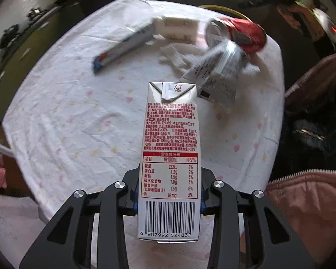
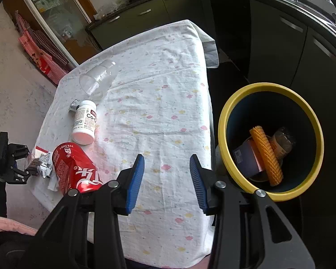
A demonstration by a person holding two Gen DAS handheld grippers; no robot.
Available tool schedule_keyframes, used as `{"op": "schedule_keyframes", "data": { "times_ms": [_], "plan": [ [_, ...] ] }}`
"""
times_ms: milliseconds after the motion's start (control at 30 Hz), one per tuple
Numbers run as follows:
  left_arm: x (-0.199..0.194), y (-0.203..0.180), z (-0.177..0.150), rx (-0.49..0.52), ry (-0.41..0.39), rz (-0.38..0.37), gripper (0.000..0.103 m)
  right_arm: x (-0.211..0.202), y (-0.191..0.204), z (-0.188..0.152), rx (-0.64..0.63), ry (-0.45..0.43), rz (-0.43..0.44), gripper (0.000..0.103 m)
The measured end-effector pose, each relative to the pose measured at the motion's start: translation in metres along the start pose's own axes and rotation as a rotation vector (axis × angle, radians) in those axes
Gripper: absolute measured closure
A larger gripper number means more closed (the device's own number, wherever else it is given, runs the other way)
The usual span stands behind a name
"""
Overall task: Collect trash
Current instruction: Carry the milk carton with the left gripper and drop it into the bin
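My left gripper (image 1: 169, 198) is shut on a white milk carton (image 1: 170, 154) with red print and holds it above the cloth-covered table (image 1: 67, 123). Beyond it lie a red cola can (image 1: 242, 33), a silver foil wrapper (image 1: 219, 67), crumpled tissue (image 1: 179, 56), a blue-and-white tube (image 1: 123, 47) and a white box (image 1: 179, 28). My right gripper (image 2: 166, 179) is open and empty over the table (image 2: 159, 103), beside a yellow-rimmed bin (image 2: 226, 116) holding trash. The right wrist view shows the cola can (image 2: 74, 170), a white pill bottle (image 2: 85, 121), a clear plastic cup (image 2: 96, 78) and the left gripper (image 2: 29, 170).
Dark kitchen cabinets (image 2: 268, 33) stand behind the table and bin. A pink jacket (image 1: 309, 201) is at the right in the left wrist view. A red checked bag (image 2: 40, 51) leans on the wall at left.
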State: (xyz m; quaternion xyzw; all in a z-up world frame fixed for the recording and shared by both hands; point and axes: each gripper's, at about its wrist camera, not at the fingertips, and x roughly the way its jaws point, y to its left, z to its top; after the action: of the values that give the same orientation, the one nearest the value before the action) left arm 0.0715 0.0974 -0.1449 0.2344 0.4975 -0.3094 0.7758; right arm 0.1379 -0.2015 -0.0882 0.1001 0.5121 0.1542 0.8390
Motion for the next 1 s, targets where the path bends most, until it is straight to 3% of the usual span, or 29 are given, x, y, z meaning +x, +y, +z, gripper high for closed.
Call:
{"op": "schedule_keyframes", "data": {
  "times_ms": [200, 400, 600, 867, 1000],
  "plan": [
    [-0.024, 0.007, 0.009, -0.066, -0.023, 0.087, 0.066, -0.005, -0.010, -0.005, 0.020, -0.016, 0.004, 0.063],
    [-0.042, 0.002, 0.024, -0.047, 0.003, 0.161, 0.066, -0.008, -0.024, -0.012, 0.050, -0.029, 0.010, 0.063],
    [-0.073, 0.004, 0.051, -0.061, -0.056, 0.217, 0.066, -0.010, -0.037, -0.018, 0.073, -0.043, 0.025, 0.063],
    [-0.101, -0.018, 0.108, -0.017, -0.181, 0.195, 0.066, -0.024, -0.055, -0.028, 0.107, -0.081, 0.025, 0.063],
    [-0.097, -0.037, 0.156, 0.037, -0.202, 0.137, 0.066, -0.036, -0.074, -0.038, 0.141, -0.106, 0.010, 0.063]
  ]
}}
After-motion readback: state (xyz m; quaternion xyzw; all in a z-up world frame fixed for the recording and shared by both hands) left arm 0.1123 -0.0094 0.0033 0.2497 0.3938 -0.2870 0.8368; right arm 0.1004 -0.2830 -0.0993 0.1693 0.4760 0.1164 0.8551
